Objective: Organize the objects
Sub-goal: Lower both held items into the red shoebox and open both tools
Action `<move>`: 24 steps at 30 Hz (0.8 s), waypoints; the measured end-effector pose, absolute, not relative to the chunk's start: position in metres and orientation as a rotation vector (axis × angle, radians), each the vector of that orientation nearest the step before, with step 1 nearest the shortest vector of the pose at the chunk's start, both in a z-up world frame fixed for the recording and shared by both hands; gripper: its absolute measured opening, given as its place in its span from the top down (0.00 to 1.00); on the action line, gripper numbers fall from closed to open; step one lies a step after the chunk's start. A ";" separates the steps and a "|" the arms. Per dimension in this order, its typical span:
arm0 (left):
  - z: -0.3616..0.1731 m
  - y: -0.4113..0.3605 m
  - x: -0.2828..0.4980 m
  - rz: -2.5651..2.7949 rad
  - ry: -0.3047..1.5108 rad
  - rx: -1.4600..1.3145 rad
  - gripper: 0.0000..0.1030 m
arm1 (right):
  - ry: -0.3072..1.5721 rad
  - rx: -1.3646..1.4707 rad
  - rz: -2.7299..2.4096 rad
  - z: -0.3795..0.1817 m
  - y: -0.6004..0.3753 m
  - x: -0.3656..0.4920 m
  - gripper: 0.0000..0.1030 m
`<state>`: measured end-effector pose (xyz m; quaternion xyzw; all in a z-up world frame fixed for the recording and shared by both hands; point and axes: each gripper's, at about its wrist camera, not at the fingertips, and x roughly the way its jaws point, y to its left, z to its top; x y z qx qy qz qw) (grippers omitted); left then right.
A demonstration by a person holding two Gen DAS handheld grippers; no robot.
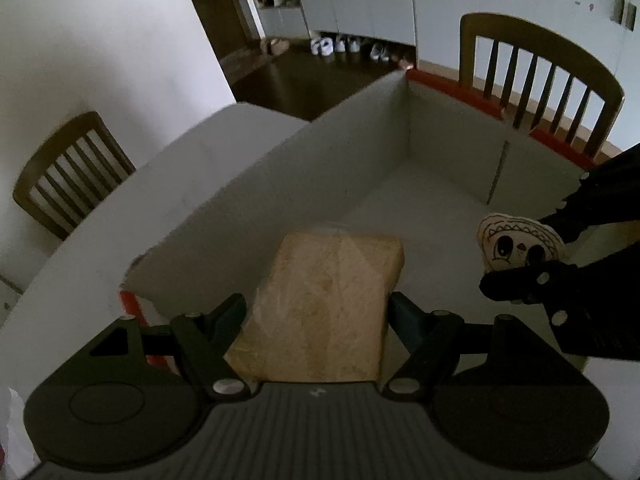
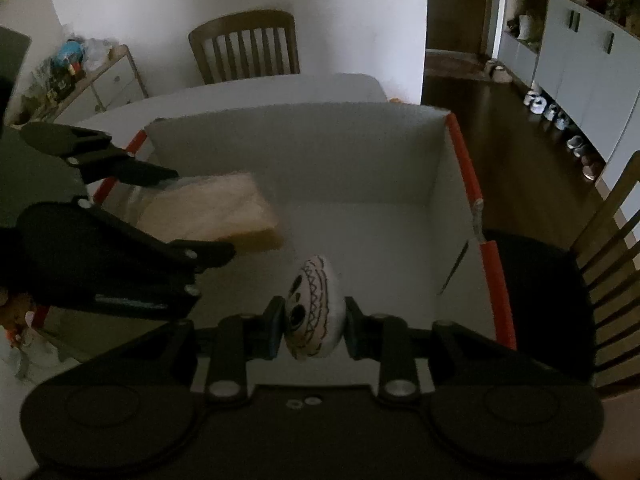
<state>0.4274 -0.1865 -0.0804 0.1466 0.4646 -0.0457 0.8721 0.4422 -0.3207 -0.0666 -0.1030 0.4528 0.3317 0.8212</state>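
Observation:
My left gripper [image 1: 316, 312] is shut on a wrapped tan sponge block [image 1: 328, 304] and holds it inside an open white cardboard box [image 1: 280, 168] with red-taped edges. The same block [image 2: 216, 212] shows at the left of the right wrist view, between the left gripper's fingers [image 2: 160, 172]. My right gripper [image 2: 312, 324] is shut on a small white plush toy with a drawn black face [image 2: 314, 312] and holds it over the box's near side. The toy [image 1: 516, 240] also shows at the right of the left wrist view.
The box [image 2: 360, 152] stands on a white table [image 2: 240, 88]. Wooden chairs stand around it [image 1: 68, 176], [image 1: 540, 76], [image 2: 246, 46]. A low cabinet with clutter [image 2: 80, 72] is at the left. Shoes [image 1: 344, 46] line the dark floor by the cupboards.

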 end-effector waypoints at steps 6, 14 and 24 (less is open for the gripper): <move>-0.095 -0.190 0.442 -0.104 1.039 0.296 0.25 | 1.015 -0.243 0.705 -0.079 -0.315 0.451 0.71; -0.110 -0.198 0.455 -0.119 1.113 0.313 0.25 | 1.036 -0.260 0.685 -0.087 -0.316 0.458 0.69; -0.107 -0.199 0.453 -0.136 1.135 0.293 0.24 | 1.038 -0.239 0.705 -0.082 -0.325 0.454 0.54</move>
